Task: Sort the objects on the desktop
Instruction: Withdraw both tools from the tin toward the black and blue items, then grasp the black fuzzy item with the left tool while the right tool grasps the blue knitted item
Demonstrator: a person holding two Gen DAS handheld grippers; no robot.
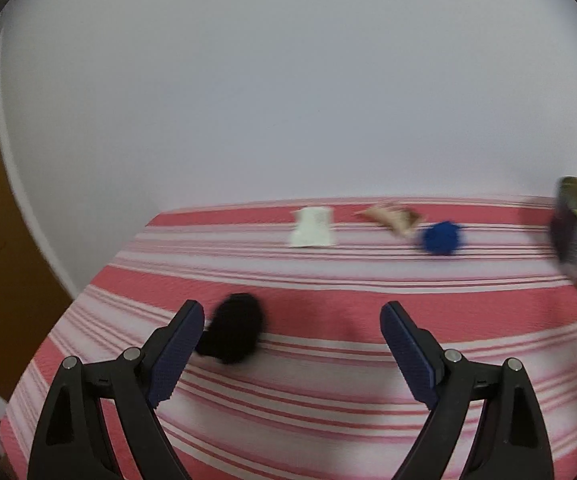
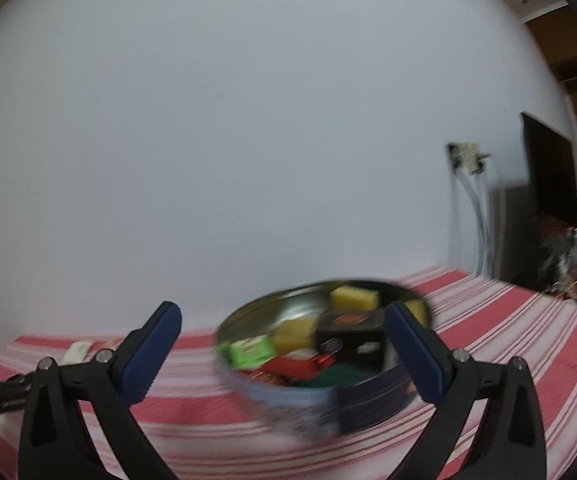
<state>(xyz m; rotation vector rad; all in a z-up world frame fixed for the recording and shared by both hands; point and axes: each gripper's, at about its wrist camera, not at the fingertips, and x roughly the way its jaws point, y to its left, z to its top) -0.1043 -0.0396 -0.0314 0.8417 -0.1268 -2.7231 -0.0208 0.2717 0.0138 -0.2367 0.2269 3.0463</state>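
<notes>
Desktop objects lie scattered on the striped cloth [image 1: 328,304], a black pompom [image 1: 234,330] at nine o'clock of the wide-apart, empty left gripper [image 1: 292,340], while the right gripper [image 2: 284,344], likewise spread, faces a round tin [image 2: 288,396].

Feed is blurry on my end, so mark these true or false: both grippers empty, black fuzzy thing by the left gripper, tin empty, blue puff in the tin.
1. Both grippers are empty. True: left gripper and right gripper stand open with nothing clamped.
2. The black fuzzy object lies by the left gripper's left finger. True.
3. The round tin is empty. False: it holds yellow, green, red and black items.
4. The blue puff is inside the tin. False: it lies on the striped cloth.
</notes>
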